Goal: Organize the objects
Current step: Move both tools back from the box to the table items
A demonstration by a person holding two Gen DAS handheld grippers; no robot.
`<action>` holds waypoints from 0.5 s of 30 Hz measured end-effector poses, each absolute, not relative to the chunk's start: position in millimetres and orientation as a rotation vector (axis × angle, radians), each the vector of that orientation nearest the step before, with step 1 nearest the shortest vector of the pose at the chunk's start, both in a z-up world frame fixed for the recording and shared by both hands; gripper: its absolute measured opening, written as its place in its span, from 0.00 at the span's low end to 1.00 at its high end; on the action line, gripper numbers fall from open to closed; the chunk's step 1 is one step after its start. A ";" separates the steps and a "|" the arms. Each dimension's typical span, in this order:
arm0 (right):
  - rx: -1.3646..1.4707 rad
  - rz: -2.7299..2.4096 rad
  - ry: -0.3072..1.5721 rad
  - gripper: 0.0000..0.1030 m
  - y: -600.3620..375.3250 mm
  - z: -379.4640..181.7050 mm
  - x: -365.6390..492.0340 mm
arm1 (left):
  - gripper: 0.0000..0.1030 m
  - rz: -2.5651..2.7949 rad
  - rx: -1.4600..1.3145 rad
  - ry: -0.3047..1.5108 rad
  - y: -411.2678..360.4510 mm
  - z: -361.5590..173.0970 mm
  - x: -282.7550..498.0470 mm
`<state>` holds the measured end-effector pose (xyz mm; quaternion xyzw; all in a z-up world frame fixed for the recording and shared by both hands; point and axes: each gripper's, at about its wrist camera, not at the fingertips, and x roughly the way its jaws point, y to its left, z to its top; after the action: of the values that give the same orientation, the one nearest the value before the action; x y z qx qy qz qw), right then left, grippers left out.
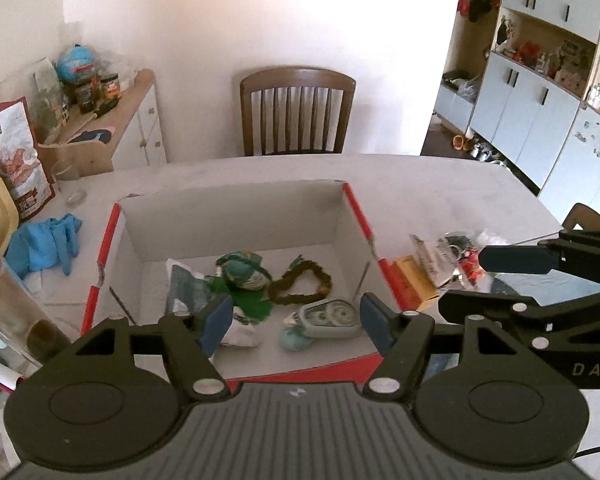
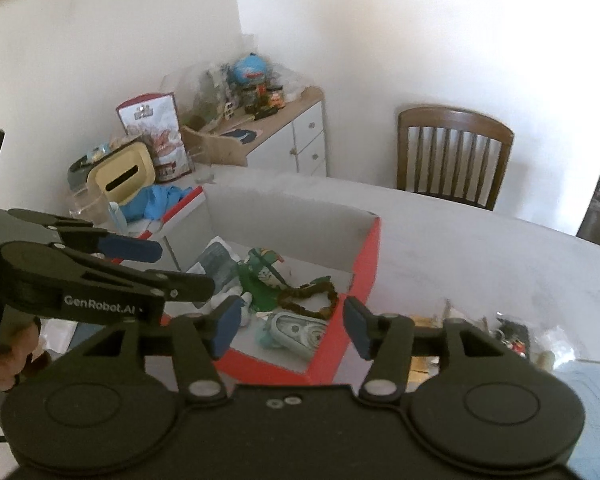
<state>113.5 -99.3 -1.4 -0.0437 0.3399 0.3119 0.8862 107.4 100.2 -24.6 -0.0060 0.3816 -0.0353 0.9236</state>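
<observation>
Red-sided box [image 1: 358,216] on counter [image 1: 440,184], holding green toy [image 1: 244,276] at 12 o'clock, brown garland [image 1: 302,286] at 2, grey case [image 1: 332,318] at 5. Left hand-held gripper [image 1: 296,328] and right hand-held gripper [image 2: 290,328] released, empty.

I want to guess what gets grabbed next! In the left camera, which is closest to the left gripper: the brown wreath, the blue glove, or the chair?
From the left gripper:
1. Brown wreath, in the box, just ahead.
2. Blue glove, on the table outside the box, left.
3. Chair, behind the table, farthest.
</observation>
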 end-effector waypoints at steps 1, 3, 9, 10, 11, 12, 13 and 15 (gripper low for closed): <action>-0.083 0.644 0.704 0.58 -103.5 -0.5 111.4 | 0.68 -0.078 -0.017 0.782 96.9 -23.2 106.2; -0.067 0.631 0.702 0.61 -112.8 0.7 107.3 | 0.69 -0.082 -0.018 0.780 90.6 -20.7 103.7; -0.017 0.584 0.682 0.72 -142.2 4.7 99.5 | 0.73 -0.110 -0.009 0.767 67.8 -16.3 99.9; -0.006 0.578 0.680 0.72 -147.8 4.6 98.3 | 0.73 -0.112 -0.012 0.769 64.0 -16.3 100.0; 0.003 0.574 0.681 0.73 -152.7 4.5 97.6 | 0.73 -0.112 -0.011 0.768 60.5 -16.5 100.1; 0.012 0.571 0.682 0.76 -157.9 4.4 96.8 | 0.74 -0.112 -0.009 0.767 56.8 -16.6 100.2; 0.018 0.566 0.679 0.79 -163.1 4.3 95.6 | 0.76 -0.115 -0.008 0.766 52.7 -16.6 100.2; 0.026 0.552 0.672 0.83 -172.4 3.8 93.5 | 0.78 -0.114 -0.007 0.762 45.3 -16.4 100.8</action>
<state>93.5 -172.4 3.8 0.0125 0.3253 0.2675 0.9069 100.8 45.3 -16.4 -0.0033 0.3717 -0.0555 0.9267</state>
